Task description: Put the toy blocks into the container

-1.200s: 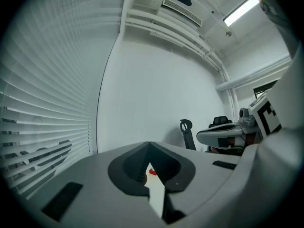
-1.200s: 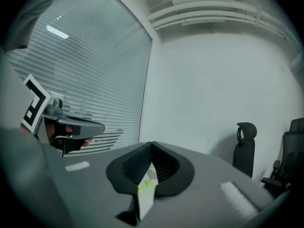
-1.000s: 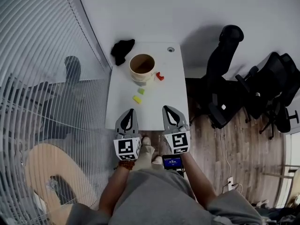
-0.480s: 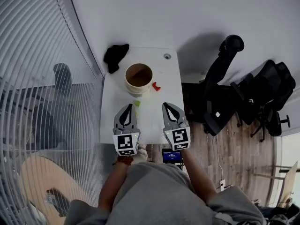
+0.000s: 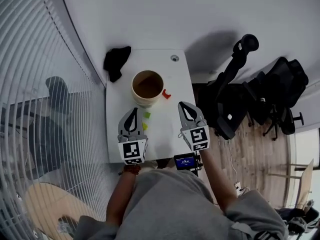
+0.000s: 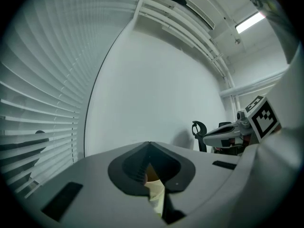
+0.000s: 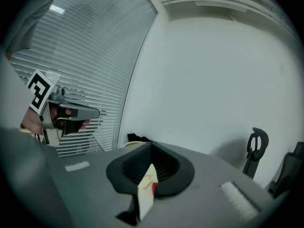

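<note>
Masking yellow block partly — left gripper | right gripper | both jaws closed

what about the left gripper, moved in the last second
Yes, forward: the left gripper was short of the yellow block, now its tip is past it, nearer the cup.

The container stands mid-table, with a cloth at the far left corner. One block lies just right of the container. A second block and a third block lie nearer, between the left gripper and the right gripper. Chairs stand to the right.
</note>
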### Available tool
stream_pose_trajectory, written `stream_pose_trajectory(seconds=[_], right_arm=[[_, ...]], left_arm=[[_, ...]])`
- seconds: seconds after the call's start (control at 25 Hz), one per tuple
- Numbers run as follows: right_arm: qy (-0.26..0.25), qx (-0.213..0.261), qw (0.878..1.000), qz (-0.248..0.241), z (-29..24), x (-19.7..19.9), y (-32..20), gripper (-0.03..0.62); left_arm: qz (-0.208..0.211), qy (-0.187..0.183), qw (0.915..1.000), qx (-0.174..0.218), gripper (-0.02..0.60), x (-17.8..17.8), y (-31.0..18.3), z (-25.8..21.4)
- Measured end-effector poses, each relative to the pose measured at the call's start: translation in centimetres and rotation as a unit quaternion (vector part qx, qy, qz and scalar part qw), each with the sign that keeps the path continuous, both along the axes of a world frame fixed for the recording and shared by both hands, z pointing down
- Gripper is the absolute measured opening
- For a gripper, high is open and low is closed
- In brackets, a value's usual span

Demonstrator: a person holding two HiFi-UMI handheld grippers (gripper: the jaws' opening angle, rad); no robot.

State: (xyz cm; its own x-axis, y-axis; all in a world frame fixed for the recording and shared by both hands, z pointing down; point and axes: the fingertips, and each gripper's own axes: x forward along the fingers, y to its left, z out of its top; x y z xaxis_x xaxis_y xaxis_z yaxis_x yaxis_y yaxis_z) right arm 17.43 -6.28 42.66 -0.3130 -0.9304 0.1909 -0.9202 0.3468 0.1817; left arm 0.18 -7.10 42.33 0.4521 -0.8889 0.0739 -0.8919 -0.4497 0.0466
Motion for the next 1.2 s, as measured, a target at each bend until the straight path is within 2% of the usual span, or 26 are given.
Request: stream_pose_trajectory(seconds=[0.16,0.32,0.6,0.76,1.04,1.2], right_arm=[[0.007,-0.005,1.000,0.008,0.8,0.1,-1.6,0.011],[0.030,-0.013,0.999,0.009,1.9,0.6,-3.2,0.011],[0.025,-0.031,0.999,0.007,5.1,-0.2,-5.4,0.011],[0.041,-0.047,0.998,-0.014,7.2,-1.6,-6.7,0.011],[0.082,-0.079,0.993,-0.028,9.1,0.9,-7.8,0.012],[0.102,-0.104,0.989,-0.035,10.9,1.7,-8.9,0.012]], left_arm=[[0.021,0.000,0.9998,-0.001,0.008,0.0,-1.4,0.2],[0.039,0.005,0.9991,0.013,0.008,0.5,-2.3,-0.4],[0.033,0.008,0.9992,0.022,0.008,-0.8,-2.6,-0.1],[0.039,-0.007,0.9990,0.019,0.008,-1.8,-3.3,0.5],[0.044,0.000,0.9990,0.008,0.008,-0.4,-3.8,1.5],[0.039,-0.001,0.9992,0.001,0.008,-0.8,-4.2,2.2]])
